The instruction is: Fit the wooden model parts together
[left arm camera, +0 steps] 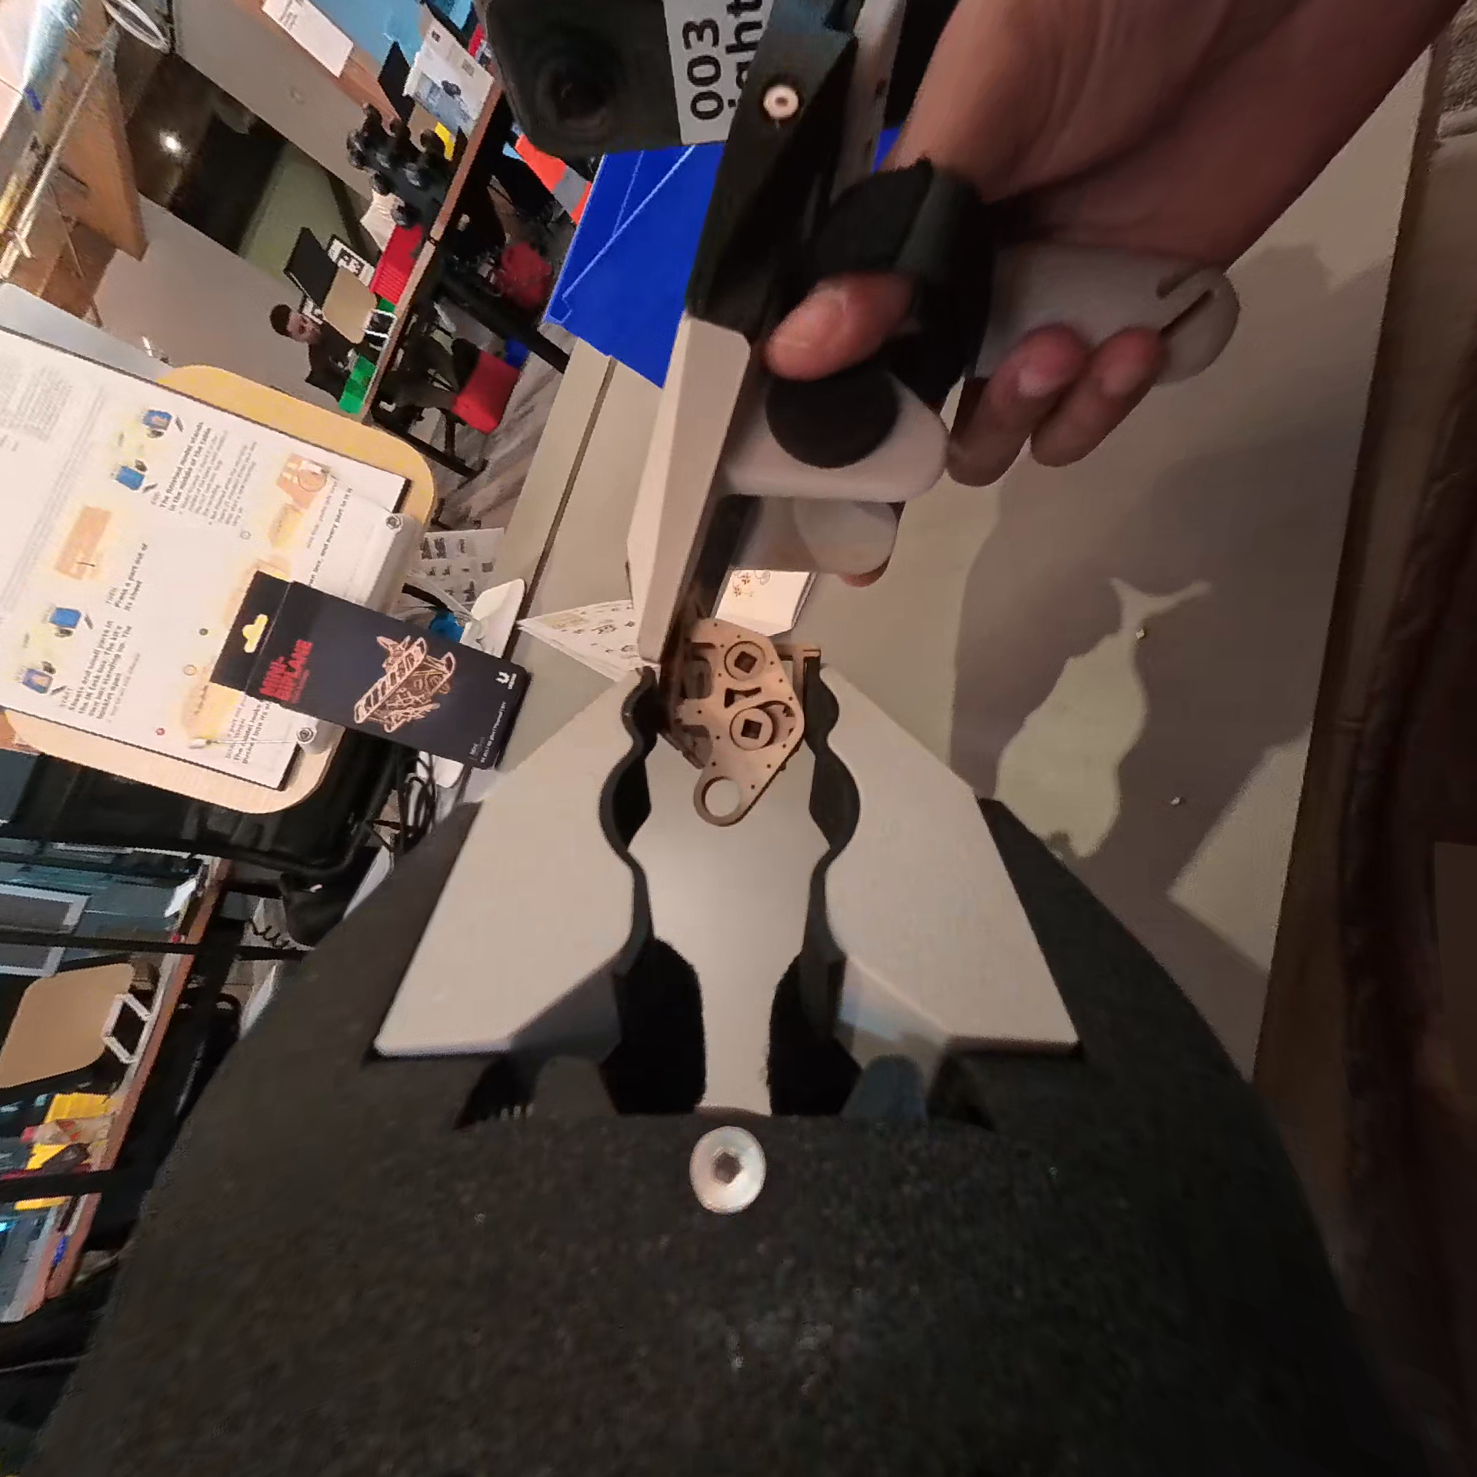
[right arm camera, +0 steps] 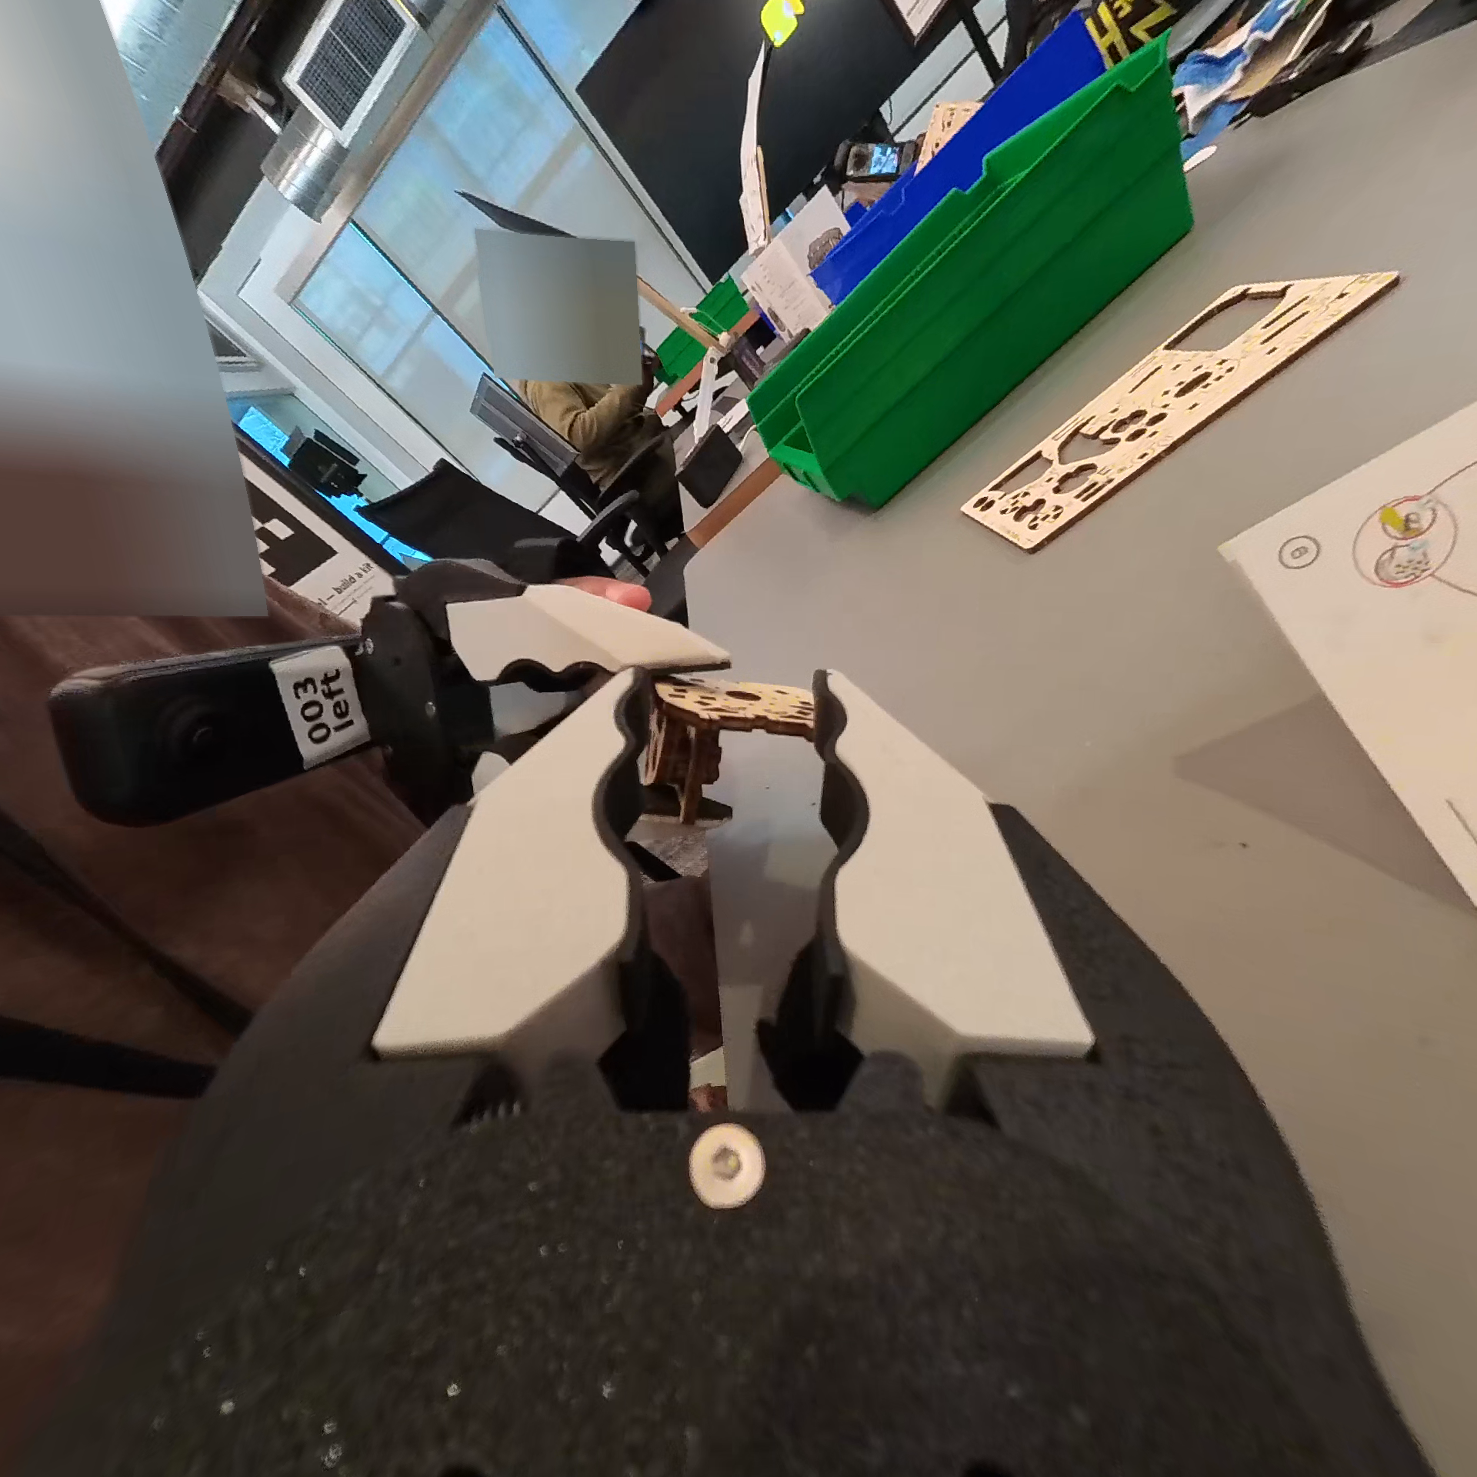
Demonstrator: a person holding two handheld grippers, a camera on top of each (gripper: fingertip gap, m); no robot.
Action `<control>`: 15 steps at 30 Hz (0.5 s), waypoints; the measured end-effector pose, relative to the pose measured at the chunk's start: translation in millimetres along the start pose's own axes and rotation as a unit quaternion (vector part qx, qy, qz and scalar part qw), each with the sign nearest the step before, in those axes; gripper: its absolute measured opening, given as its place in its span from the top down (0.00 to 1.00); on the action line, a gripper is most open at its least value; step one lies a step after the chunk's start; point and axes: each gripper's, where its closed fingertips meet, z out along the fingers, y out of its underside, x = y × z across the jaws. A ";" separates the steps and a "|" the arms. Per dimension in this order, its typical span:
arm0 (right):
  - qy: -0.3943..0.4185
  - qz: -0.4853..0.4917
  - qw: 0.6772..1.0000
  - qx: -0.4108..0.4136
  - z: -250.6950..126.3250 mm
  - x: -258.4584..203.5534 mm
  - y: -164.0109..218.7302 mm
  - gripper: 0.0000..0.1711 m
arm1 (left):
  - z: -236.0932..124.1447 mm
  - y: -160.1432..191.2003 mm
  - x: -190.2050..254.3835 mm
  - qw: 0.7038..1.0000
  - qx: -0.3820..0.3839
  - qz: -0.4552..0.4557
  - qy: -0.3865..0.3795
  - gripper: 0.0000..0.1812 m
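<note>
I've got both grippers pinching the wooden model assembly — left gripper and right gripper narrowed onto it — above the grey table.

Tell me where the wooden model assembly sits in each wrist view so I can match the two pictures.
Left wrist view: wooden model assembly sits just above centre, between the left gripper fingertips, its flat perforated plate facing the camera.
Right wrist view: it sits just above centre, between the right gripper fingertips, seen edge-on.
Shared landmark: the grey table behind it in both.
</note>
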 end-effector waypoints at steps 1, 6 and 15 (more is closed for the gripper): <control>-0.007 0.003 1.000 0.004 -0.5 -0.9 -0.4 0.76 | 0.1 -0.2 0.2 1.000 0.000 0.005 -0.003 0.81; -0.035 0.014 0.999 0.016 -3.4 -3.6 -1.0 0.74 | 0.3 -1.5 1.1 1.000 0.004 0.007 -0.004 0.81; -0.055 0.062 0.997 -0.008 5.6 -3.3 10.0 0.73 | -2.1 -5.0 -1.7 1.000 0.016 -0.013 -0.001 0.81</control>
